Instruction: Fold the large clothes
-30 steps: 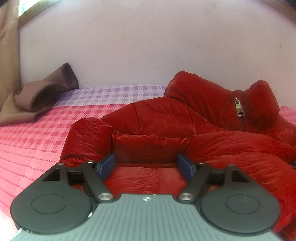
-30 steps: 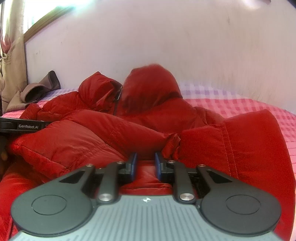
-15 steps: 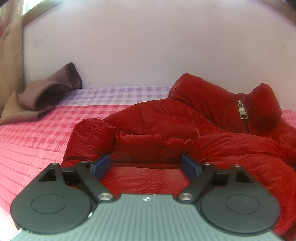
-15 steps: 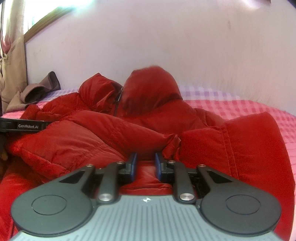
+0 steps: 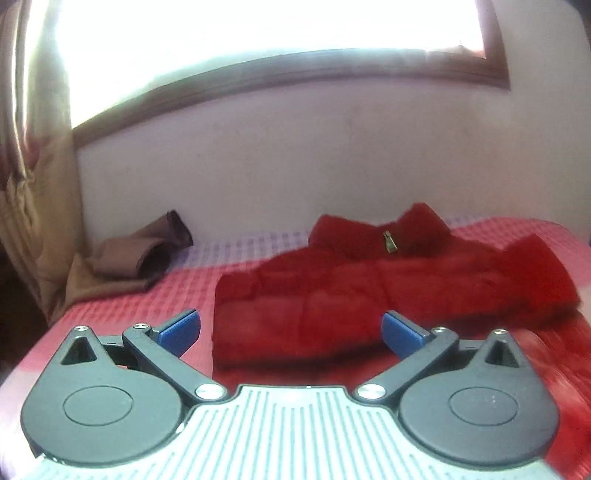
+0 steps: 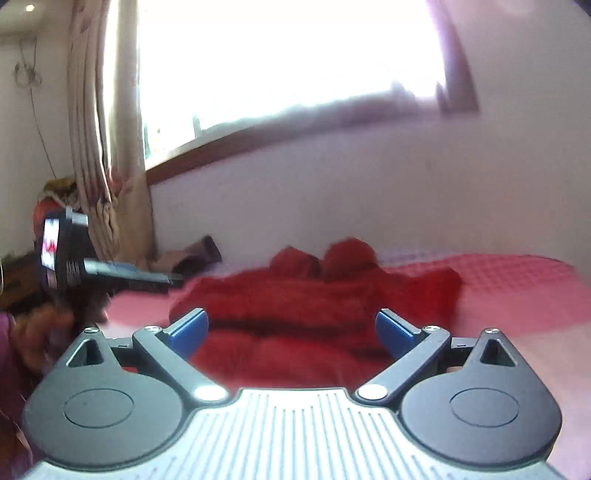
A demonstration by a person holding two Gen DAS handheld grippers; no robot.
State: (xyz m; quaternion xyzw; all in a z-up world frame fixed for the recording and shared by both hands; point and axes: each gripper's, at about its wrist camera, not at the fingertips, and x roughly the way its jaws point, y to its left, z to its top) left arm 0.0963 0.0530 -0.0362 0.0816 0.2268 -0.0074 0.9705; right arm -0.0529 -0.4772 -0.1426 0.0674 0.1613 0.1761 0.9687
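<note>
Red puffer jacket (image 5: 369,295) lies folded mid-bed (image 5: 129,306), both hand-held grippers, left (image 5: 291,330) and right (image 6: 291,330), spread empty near it; likely soft, puffy, slippery, best pinched at hem corners.

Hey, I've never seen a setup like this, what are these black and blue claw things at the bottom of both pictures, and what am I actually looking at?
Those claws are two handheld grippers; a person holds one in each hand, and each carries a wide-angle camera looking forward along its two fingers. One picture comes from the left gripper, the other from the right gripper. The blue pieces are the finger pads. In both, the fingers stand wide apart and hold nothing. Ahead lies a red puffy jacket, folded into a compact bundle with its zipper pull showing at the collar. It rests on a bed with a pink checked cover. A brown cloth lies near the wall, below a window. In the right view, the other gripper shows at the left edge.
</note>
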